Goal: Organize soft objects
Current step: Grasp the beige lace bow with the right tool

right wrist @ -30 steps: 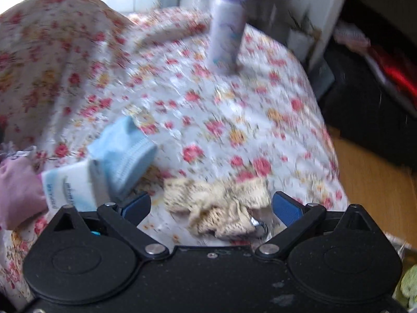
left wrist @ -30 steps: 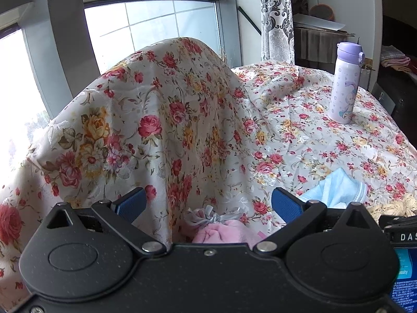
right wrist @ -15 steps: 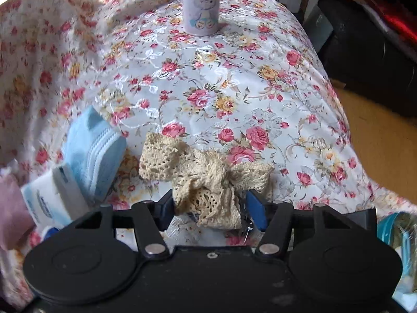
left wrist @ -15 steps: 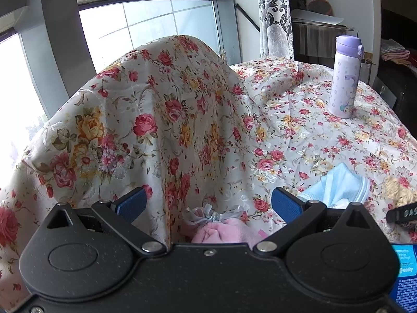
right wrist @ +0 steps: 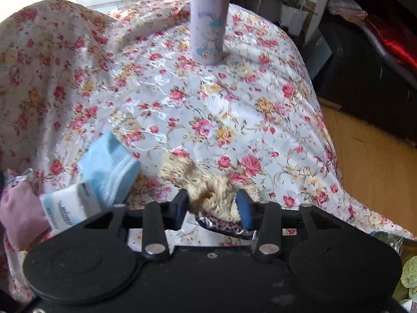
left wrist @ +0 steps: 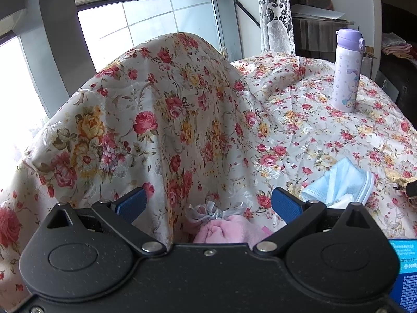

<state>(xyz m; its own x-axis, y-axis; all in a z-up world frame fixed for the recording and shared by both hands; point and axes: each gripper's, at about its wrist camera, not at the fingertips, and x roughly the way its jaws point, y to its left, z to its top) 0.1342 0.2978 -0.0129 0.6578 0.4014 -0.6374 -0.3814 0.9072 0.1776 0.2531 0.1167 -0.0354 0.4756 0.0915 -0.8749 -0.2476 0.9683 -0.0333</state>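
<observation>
My right gripper points down at the flowered tablecloth. Its jaws are closing and the blue pads pinch a beige lace bow, which bunches up between them. A leopard-print clip shows under the bow. Left of it lie a light blue face mask, a white tissue pack and a pink drawstring pouch. My left gripper hangs open just over the pink pouch, touching nothing. The mask lies to its right.
A lilac bottle stands upright at the far side of the table. The cloth rises over a tall hump by the window. The table's right edge drops to an orange floor and dark furniture.
My right gripper went from wide open to closed on the lace bow, which now bunches and lifts slightly off the cloth. The left gripper has stayed put and open.
</observation>
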